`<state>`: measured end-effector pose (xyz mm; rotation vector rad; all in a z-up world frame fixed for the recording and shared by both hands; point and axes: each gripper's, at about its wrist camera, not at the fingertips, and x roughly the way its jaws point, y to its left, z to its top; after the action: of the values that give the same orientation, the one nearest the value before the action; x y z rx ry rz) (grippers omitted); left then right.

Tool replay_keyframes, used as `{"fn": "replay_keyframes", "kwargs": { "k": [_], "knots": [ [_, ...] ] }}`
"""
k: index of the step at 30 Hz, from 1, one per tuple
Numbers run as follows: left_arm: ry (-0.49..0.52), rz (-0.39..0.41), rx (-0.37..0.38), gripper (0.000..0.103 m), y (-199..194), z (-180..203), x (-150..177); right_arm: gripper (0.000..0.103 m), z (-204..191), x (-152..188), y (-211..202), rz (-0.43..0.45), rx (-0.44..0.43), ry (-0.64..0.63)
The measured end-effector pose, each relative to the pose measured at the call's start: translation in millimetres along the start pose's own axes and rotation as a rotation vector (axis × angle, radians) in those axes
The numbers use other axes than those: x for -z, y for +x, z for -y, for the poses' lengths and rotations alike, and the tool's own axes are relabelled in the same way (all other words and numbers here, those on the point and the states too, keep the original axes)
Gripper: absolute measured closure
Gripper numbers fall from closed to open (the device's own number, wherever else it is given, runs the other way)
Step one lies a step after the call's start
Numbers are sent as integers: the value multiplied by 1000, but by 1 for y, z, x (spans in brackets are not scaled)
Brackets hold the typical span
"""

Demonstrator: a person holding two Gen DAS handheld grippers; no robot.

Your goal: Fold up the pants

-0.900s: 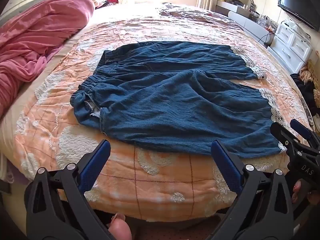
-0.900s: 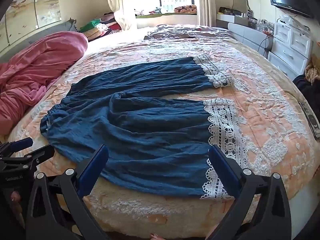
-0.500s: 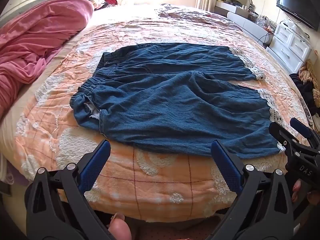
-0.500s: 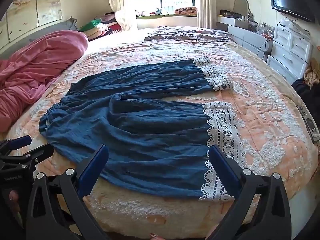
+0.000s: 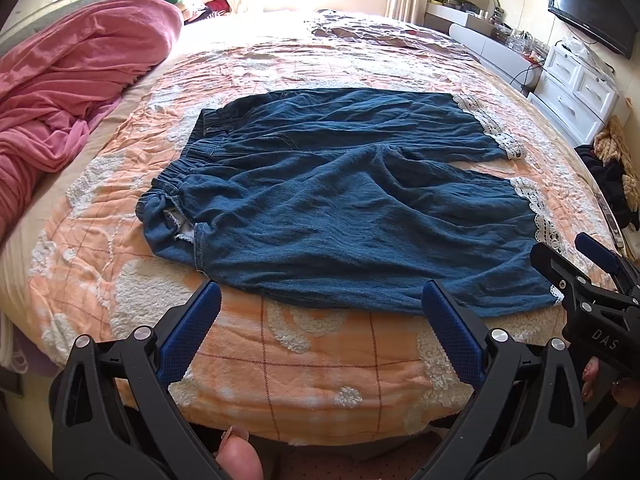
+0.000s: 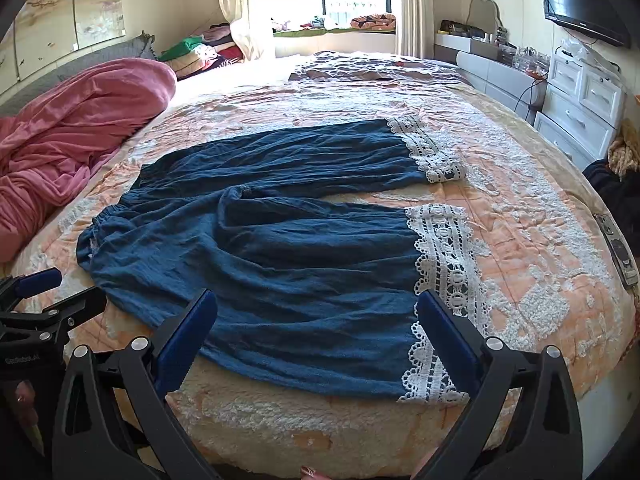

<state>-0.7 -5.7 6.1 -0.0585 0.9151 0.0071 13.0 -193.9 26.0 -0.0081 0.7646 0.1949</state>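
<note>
Dark blue pants (image 5: 340, 200) with white lace hems (image 6: 444, 280) lie spread flat on the bed, waistband (image 5: 176, 184) to the left, both legs side by side running right. They also fill the middle of the right wrist view (image 6: 288, 248). My left gripper (image 5: 320, 300) is open and empty, hovering over the bed's near edge just short of the near leg. My right gripper (image 6: 316, 312) is open and empty above the near leg by its lace hem. Each gripper shows at the edge of the other's view: the right one (image 5: 588, 264), the left one (image 6: 52, 292).
The pants lie on an orange and white quilted bedspread (image 5: 320, 372). A pink blanket (image 5: 72, 92) is heaped at the left. A white dresser (image 6: 580, 104) and TV (image 6: 580, 4) stand at the right. A remote (image 6: 618, 248) lies on the bed's right edge.
Both grippers have drawn back and tilted up a little, so the pants sit lower in both views. The pants have not moved. Both grippers stay open.
</note>
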Motion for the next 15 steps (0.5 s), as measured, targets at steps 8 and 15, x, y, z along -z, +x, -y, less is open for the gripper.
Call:
{"fn": "replay_keyframes", "kwargs": {
  "k": [8, 15],
  "knots": [
    [0, 3, 3, 8, -1, 0, 0, 4, 1, 0, 0, -3, -1, 2],
    [4, 2, 3, 8, 0, -1, 0, 4, 2, 2, 3, -5, 1, 4]
  ]
}}
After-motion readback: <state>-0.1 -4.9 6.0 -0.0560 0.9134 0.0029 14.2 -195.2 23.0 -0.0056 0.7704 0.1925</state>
